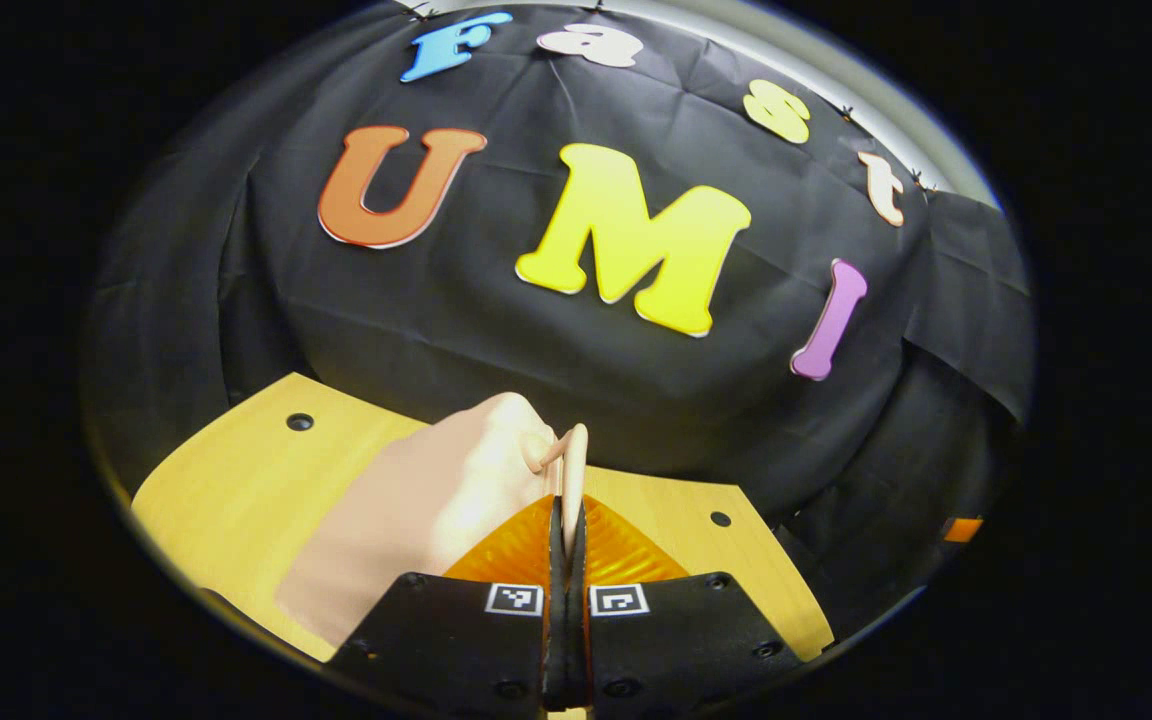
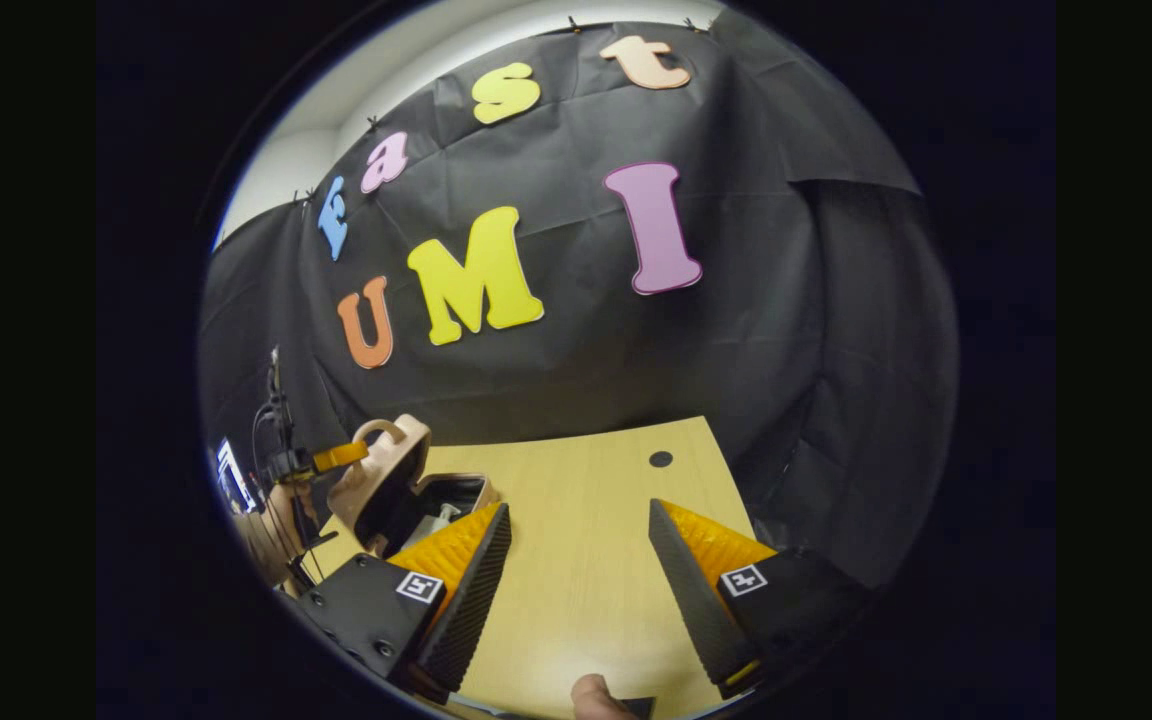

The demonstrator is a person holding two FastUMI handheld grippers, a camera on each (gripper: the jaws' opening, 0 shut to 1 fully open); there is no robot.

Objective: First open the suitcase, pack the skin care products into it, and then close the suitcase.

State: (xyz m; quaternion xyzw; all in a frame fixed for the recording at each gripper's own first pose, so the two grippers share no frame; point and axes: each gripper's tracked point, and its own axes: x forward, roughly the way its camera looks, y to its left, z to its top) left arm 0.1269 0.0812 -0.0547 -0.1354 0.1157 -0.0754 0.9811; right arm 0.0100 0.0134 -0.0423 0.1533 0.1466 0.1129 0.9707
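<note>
The small beige suitcase (image 2: 391,470) stands at the table's left side, its lid (image 1: 416,510) tilted up over the open base (image 2: 456,493). My left gripper (image 1: 566,515) is shut on the thin loop handle (image 1: 573,460) at the lid's top edge. From the right gripper view, the left gripper (image 2: 336,458) reaches that handle from the left. My right gripper (image 2: 579,508) hovers open over bare tabletop, to the right of the suitcase, with nothing between its fingers. Something pale lies in the base, too small to identify.
The light wooden table (image 2: 586,480) has dark round holes (image 2: 660,459) and ends at the black cloth wall behind. A person's arm (image 2: 261,540) and cables show at the left edge. A thumb (image 2: 596,695) sits behind the right gripper.
</note>
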